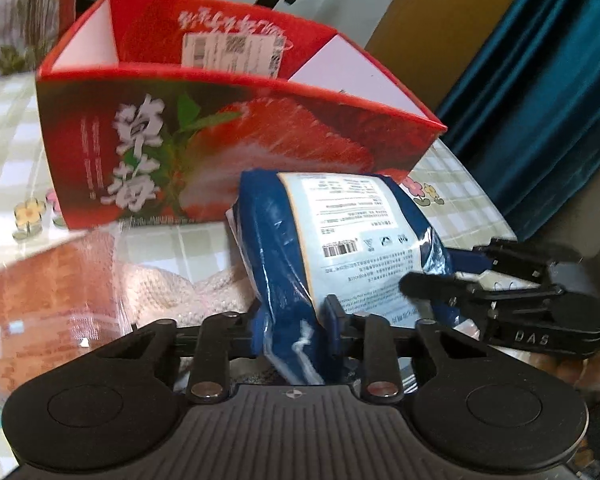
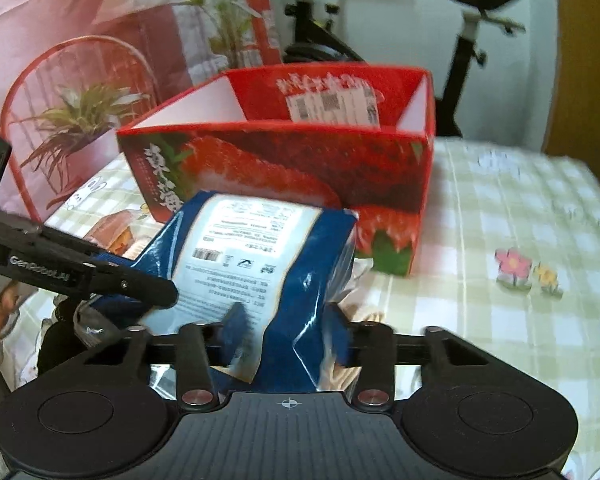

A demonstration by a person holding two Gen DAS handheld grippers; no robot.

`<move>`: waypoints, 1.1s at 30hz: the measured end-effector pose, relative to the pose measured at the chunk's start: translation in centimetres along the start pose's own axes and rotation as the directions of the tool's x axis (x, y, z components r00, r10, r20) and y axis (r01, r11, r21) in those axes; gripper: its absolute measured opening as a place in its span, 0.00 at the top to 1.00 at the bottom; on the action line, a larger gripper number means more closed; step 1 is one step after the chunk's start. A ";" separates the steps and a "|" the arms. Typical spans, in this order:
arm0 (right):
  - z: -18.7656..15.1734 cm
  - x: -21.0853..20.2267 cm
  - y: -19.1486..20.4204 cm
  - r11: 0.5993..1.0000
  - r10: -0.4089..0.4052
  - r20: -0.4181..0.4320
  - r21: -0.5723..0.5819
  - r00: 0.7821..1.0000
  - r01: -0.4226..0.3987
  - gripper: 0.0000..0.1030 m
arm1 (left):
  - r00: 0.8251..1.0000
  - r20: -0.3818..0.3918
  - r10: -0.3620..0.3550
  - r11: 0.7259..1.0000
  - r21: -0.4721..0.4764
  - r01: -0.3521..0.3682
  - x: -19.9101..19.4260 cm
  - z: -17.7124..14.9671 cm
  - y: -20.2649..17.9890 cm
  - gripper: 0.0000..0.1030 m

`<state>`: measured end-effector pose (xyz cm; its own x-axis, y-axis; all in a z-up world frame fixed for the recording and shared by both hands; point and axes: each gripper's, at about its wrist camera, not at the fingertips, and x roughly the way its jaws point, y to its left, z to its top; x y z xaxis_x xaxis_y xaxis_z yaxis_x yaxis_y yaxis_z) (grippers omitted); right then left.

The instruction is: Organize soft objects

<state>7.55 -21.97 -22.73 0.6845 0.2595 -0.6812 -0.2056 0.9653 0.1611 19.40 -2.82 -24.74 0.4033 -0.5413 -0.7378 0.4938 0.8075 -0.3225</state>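
Blue plastic is what grabs your eye here: a soft blue packet [image 1: 340,240] with a big white printed label and a barcode, held up just in front of the red strawberry box [image 1: 220,136]. Both grippers have hold of it at once. The left gripper [image 1: 296,316] has its two pads squeezed in on the lower left end of the packet, and you can see the film crumpling and bulging between them. The right gripper [image 2: 284,328] is clamped on the other end the same way, pads pressed into the wrapper, so the pack hangs between the two of them. In the left wrist view the right gripper's black fingers poke in from the right side and sit against the label; in the right wrist view it's the mirror of that, the left one coming in from the left.

The box is open on top, white inside walls, with a shipping label stuck on the far inner wall. I can't see anything inside it from these angles. It sits on a green and white checked tablecloth [image 2: 520,208] with little flower prints. Under the packet on the left there's a pale knitted thing [image 1: 172,292] lying on the cloth, partly behind a clear wrapper. Further back: an exercise bike [image 2: 472,28] and a dark teal curtain [image 1: 548,100]. Everything's a bit motion-blurred.
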 end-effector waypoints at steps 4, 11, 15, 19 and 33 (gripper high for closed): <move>0.6 -1.5 1.1 0.996 -0.008 0.043 -0.089 0.999 0.012 0.76 | 1.000 0.032 0.000 0.999 0.035 -0.002 -1.1 0.0 -0.7 0.77; 2.3 -4.2 1.9 0.989 0.030 0.113 -0.150 0.993 -0.013 0.83 | 0.996 0.086 -0.026 0.998 0.062 0.021 -3.2 0.2 -1.0 0.79; 3.5 -6.0 2.4 0.982 0.061 0.153 -0.185 0.986 -0.032 0.85 | 0.990 0.130 -0.047 0.997 0.064 0.039 -4.4 0.4 -1.4 0.79; 4.9 -7.7 2.8 0.976 0.080 0.201 -0.216 0.976 -0.036 0.86 | 0.980 0.191 -0.061 0.996 0.072 0.048 -5.9 0.8 -1.8 0.79; 10.2 -8.1 2.9 0.958 0.111 0.286 -0.286 0.952 -0.026 0.86 | 0.946 0.322 -0.031 0.999 0.046 0.017 -7.8 4.0 -1.6 0.81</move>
<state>8.52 -21.01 -9.49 0.8286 0.3627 -0.4265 -0.4147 0.9094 -0.0324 18.56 -0.83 -16.06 0.6147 -0.6126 -0.4968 0.5356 0.7866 -0.3072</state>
